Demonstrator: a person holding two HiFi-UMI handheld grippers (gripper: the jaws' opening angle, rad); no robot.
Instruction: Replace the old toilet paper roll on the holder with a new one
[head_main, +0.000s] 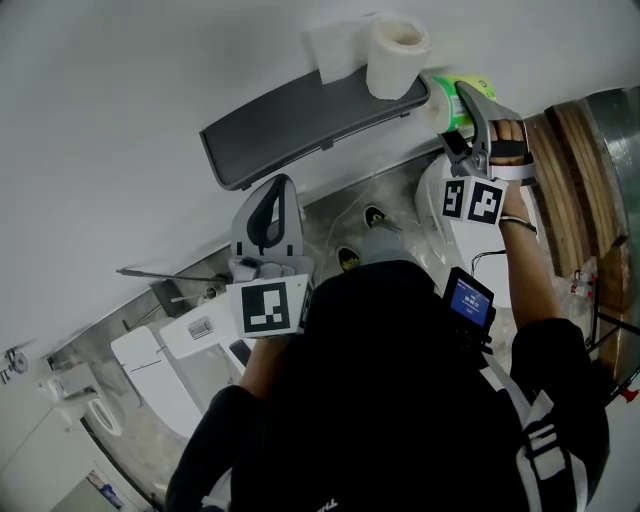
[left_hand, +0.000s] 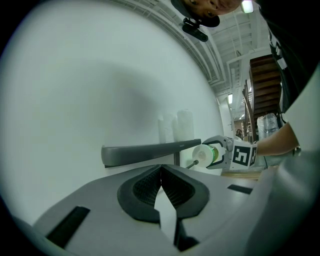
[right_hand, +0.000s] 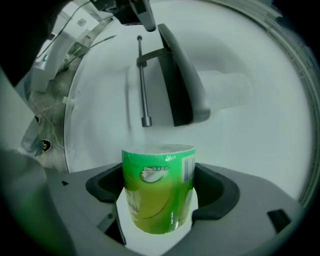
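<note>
**A:** so which step is this?

**B:** looks like loading. The right gripper (head_main: 462, 105) is clamped on the green-wrapped new roll (right_hand: 157, 190), just off the tip of the bare holder rod (right_hand: 142, 75). The left gripper (left_hand: 161, 187) is pinched closed, empty. A white roll (head_main: 397, 58) sits on the shelf (head_main: 290, 125).

**A:** next?

**B:** line the core up with the rod and slide it on, I'd guess.

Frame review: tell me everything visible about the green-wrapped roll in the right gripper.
The green-wrapped toilet paper roll is a full cylinder sealed in glossy green plastic film, with a white logo and a barcode near one end; the film crinkles over the far end. The right gripper has its jaws closed on the roll's sides, and nothing else touches it. The roll is held in the air just short of the tip of the holder's bare metal rod, not yet threaded on.
</note>
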